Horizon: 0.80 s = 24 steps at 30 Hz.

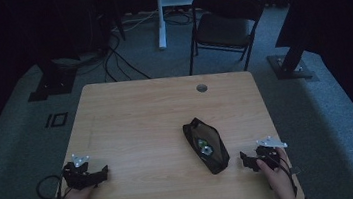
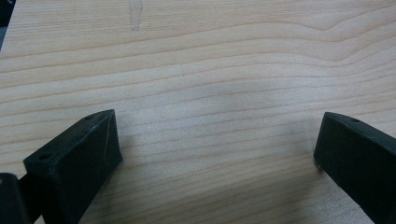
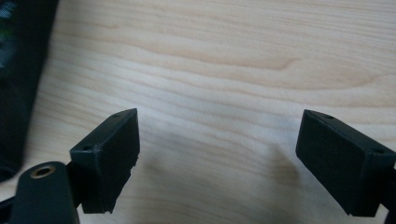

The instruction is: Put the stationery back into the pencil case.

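I see a soft black pouch (image 1: 207, 145), long and floppy, lying unzipped on the smooth wooden table (image 1: 136, 119), near its right edge. Something green shows inside it. My right gripper (image 1: 248, 161) sits just beside it by the front right corner, its blocky jaws spread wide with nothing between them. My left gripper (image 1: 103, 172) rests near the front left corner, also wide apart over bare wood.

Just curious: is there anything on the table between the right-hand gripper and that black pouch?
No. In the high view, bare wood separates the right gripper from the open black pouch.
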Motion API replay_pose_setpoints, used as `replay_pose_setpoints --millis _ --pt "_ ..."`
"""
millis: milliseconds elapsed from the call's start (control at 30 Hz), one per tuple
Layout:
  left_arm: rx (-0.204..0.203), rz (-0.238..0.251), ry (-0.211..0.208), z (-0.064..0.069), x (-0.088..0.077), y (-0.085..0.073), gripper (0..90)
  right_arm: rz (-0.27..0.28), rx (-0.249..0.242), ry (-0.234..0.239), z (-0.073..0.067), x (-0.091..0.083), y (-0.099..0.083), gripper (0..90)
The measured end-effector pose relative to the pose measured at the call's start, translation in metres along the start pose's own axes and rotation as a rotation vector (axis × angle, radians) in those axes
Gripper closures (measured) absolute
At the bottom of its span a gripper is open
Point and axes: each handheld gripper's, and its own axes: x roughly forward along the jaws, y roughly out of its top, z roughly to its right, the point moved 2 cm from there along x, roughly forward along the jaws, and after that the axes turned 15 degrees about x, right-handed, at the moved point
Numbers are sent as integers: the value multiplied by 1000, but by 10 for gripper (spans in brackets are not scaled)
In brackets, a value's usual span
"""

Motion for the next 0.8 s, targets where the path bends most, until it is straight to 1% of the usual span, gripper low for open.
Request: replay_pose_setpoints --millis 67,100,200,367,800 --pt "0 0 0 0 0 0 6 -10 -13 -7 2 0 -4 134" --pt "0 0 0 0 0 0 6 -12 -11 -10 2 0 -5 132" --pt "0 0 0 0 0 0 6 -7 -3 -13 4 -3 -7 131" --pt "1 -1 0 0 0 0 6 5 21 -34 6 -6 -11 127" --pt "1 -1 0 0 0 0 6 5 24 -34 7 -6 -11 124"
